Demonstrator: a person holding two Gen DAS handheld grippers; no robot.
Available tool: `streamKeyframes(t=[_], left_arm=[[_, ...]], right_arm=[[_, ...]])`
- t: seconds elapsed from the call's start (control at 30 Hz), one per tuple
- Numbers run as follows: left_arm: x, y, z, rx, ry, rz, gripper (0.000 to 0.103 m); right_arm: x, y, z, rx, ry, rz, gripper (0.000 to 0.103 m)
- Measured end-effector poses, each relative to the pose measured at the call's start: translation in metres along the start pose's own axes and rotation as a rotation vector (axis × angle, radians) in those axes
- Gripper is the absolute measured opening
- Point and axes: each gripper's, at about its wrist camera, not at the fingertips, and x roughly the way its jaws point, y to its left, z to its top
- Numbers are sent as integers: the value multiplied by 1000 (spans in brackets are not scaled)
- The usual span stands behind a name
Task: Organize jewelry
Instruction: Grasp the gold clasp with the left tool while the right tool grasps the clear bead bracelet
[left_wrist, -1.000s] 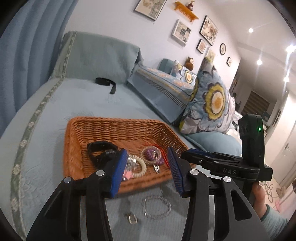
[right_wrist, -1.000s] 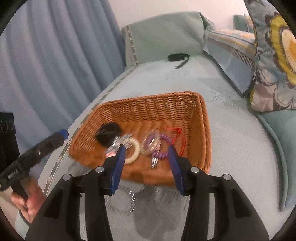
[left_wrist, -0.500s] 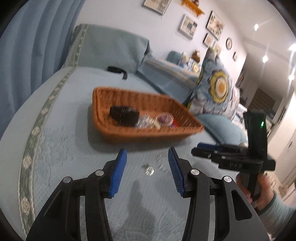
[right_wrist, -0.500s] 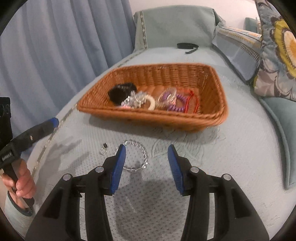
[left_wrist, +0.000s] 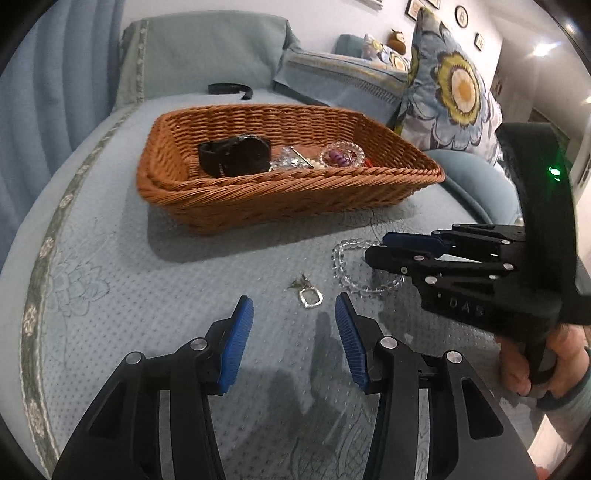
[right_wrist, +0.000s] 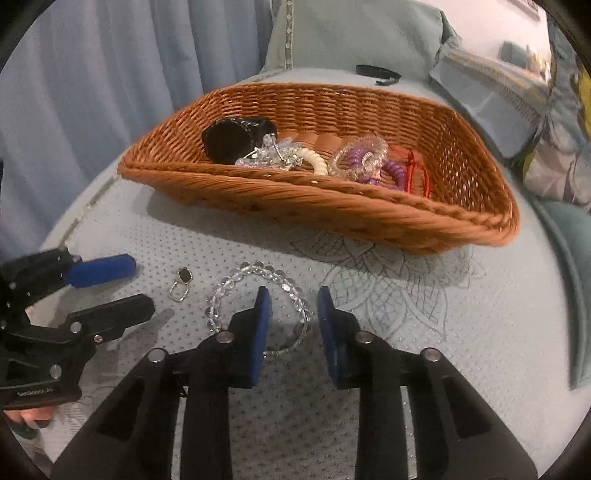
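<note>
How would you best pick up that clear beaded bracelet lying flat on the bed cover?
Probably pinch one strand of the clear beaded bracelet from above, across its near-right arc, one pad inside the loop. It lies flat, so there is no edge to grab sideways. The right gripper, jaws just closing, already straddles it.

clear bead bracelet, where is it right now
The clear bead bracelet lies on the bedspread just in front of the wicker basket, beside a small silver pendant; its right side sits between the right gripper fingers.

1. The letters "DAS" stand on the black body of the right gripper (left_wrist: 376, 254), seen in the left wrist view
2. A small white label on the left gripper (right_wrist: 110, 291) is too blurred to read
</note>
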Motion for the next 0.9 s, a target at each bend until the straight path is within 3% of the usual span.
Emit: streamKeyframes(t=[0.2, 0.47, 0.53, 0.67, 0.9], left_arm=[[13, -12, 4, 48, 28, 66, 44], [22, -20, 10, 66, 31, 113, 35], [22, -23, 9, 80, 29, 124, 33], [22, -25, 9, 89, 30, 135, 33], [23, -30, 8, 117, 27, 137, 20]], right_arm=[[-7, -13, -9, 21, -2, -84, 14], [-9, -32, -10, 94, -8, 51, 18], [-7, -30, -8, 80, -6, 45, 23], [-3, -16, -6, 30, -12, -10, 23], [-1, -15, -7, 24, -19, -15, 23]])
